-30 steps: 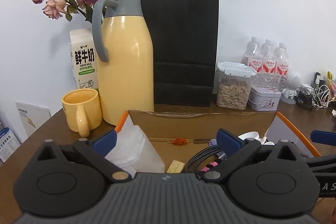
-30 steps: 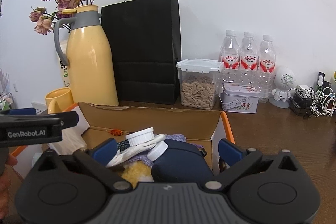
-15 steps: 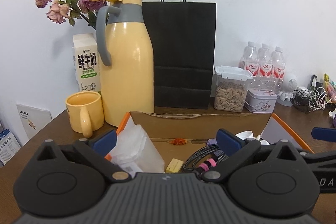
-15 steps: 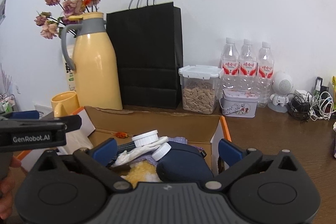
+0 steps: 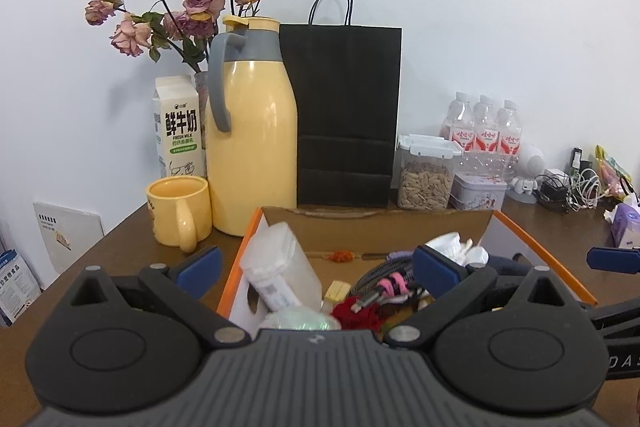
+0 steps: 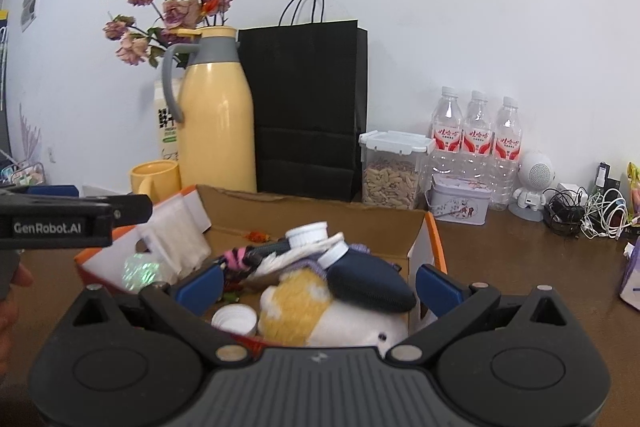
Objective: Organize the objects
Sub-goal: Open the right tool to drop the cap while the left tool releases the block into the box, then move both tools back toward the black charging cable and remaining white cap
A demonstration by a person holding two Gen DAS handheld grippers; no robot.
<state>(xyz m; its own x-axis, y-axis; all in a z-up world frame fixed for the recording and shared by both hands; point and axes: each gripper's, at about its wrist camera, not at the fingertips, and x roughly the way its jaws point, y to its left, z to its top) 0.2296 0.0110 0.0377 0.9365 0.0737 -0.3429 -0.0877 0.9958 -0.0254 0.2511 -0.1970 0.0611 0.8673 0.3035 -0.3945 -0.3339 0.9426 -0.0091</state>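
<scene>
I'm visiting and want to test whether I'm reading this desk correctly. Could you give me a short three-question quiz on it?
1. True or false: the yellow mug stands inside the cardboard box.
2. Multiple choice: what stands directly right of the yellow flask? A) milk carton B) black paper bag C) water bottles
3. Fill in: the clear tub with the white lid holds ____.

Key
1. False. It stands on the table, left of the box.
2. B. The black paper bag; the milk carton is on the flask's left and the water bottles are farther right.
3. Seeds.
</scene>
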